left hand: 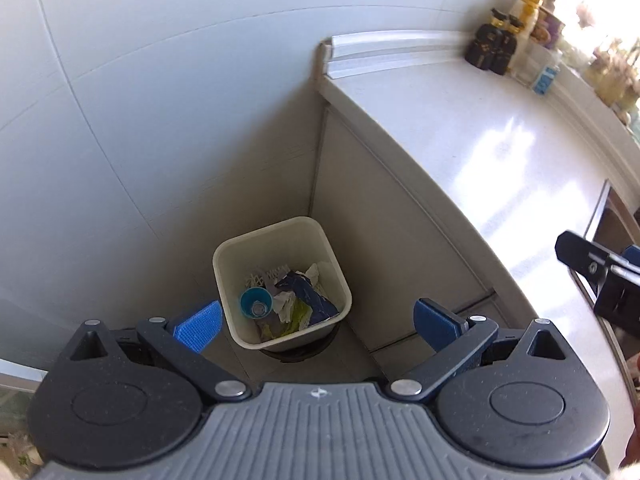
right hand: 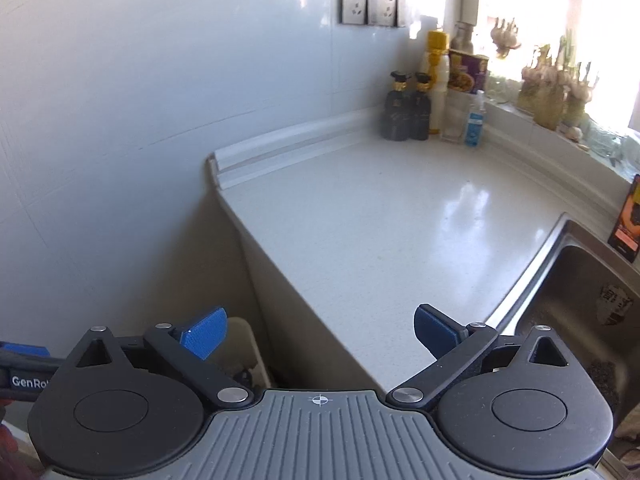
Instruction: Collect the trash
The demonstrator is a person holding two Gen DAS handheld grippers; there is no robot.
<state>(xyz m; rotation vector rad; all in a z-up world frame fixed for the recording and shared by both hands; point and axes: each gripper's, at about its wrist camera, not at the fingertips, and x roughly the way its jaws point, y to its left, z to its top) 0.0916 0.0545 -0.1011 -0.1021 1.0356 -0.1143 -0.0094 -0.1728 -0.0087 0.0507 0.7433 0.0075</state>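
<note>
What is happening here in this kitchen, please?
A person is collecting trash with two handheld grippers. Both the left gripper and the right gripper are open and hold nothing. The white bin stands on the floor in the corner beside the counter and already holds a blue cup, a blue wrapper and crumpled paper. No trash shows on the counter; only bottles stand at its back corner.

white countertop (right hand: 360, 216), dark bottles (right hand: 406, 110), steel sink (right hand: 576, 304)
</note>
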